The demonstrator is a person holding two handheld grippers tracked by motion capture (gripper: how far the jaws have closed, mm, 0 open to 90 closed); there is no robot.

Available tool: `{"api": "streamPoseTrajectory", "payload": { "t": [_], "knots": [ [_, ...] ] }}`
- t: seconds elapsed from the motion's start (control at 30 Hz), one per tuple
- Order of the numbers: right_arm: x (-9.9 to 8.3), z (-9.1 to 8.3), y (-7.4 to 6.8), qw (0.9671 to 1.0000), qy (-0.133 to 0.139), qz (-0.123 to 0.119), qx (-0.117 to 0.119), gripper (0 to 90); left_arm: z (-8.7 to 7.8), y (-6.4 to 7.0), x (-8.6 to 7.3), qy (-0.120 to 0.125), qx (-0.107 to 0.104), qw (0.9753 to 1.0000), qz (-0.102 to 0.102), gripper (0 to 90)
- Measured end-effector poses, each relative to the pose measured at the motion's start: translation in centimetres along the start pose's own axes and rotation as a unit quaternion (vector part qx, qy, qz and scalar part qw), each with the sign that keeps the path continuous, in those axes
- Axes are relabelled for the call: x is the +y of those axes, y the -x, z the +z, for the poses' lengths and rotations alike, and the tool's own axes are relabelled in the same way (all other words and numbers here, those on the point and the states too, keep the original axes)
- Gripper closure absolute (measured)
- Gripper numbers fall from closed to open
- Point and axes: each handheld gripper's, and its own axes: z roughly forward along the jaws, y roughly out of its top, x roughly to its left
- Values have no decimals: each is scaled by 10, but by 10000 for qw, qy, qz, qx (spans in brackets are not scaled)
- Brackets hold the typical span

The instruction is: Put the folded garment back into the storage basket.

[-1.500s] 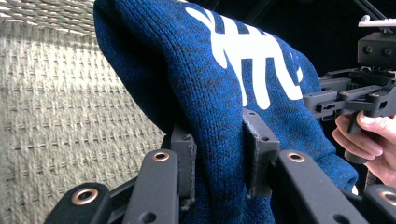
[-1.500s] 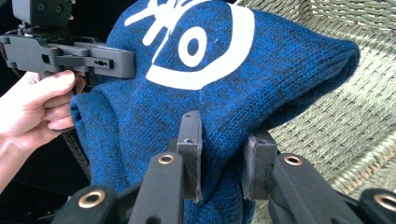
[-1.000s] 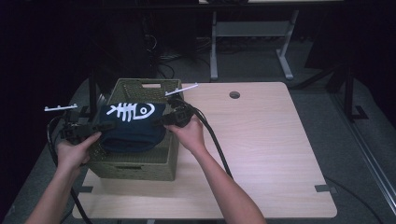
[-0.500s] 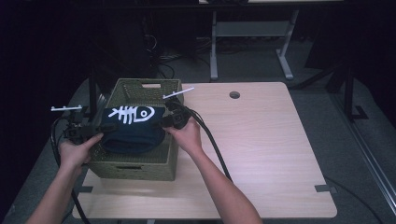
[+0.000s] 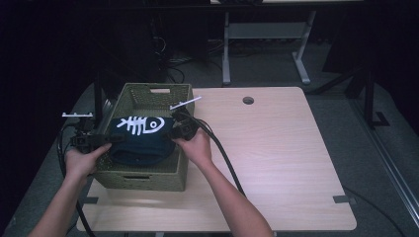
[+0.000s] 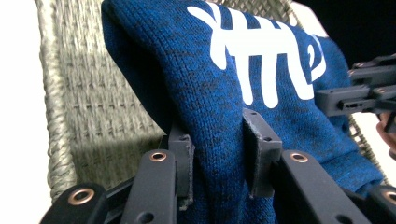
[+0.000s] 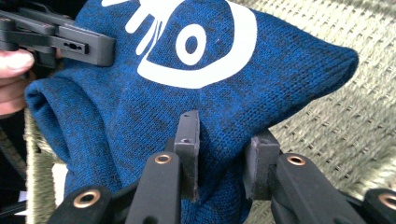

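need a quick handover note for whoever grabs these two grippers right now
Left gripper: shut on the left edge of the folded blue sweater, fabric pinched between its jaws.
Right gripper: shut on the sweater's right edge, same kind of pinch.
Sweater: folded, white fishbone print facing up, held over the opening of the woven basket at the table's left side, about level with the rim.
Done: sweater folded, gripped at both ends, brought over the basket.
Left: probably lower it inside, open both grippers, pull them clear. Whether it already rests on the basket floor cannot be told.
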Motion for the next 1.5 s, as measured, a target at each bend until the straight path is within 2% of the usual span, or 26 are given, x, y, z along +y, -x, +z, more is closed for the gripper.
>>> {"api": "streamPoseTrajectory", "payload": {
  "t": [0.47,0.67,0.73,0.8,0.83,0.9,1.0,1.13,1.33,1.5],
  "knots": [
    [-7,6,1,10000,-10,11,-89,704,1,-2,0,-18,126,9999,-89,673],
    [-6,4,0,9999,3,-15,-131,706,1,-1,0,9,148,9999,-36,674],
    [-6,2,1,9999,30,-26,-151,700,1,0,1,71,217,9997,-14,653],
    [-5,-1,-1,9994,58,-109,-332,628,-2,2,2,201,417,9989,46,595],
    [-4,-3,0,9990,95,-155,-420,558,-3,2,2,262,431,9987,30,579],
    [0,-8,2,9989,134,-162,-431,506,-6,1,3,370,519,9980,48,534],
    [3,-14,2,9980,204,-273,-533,474,-8,1,4,438,493,9978,31,544],
    [6,-26,4,9981,306,-255,-460,477,-10,4,7,490,379,9981,34,555],
    [5,-46,8,9984,536,-148,-117,493,-11,16,6,619,148,9979,151,555],
    [5,-62,12,9975,699,-124,42,491,-10,26,6,730,22,9969,303,551]
  ]
}}
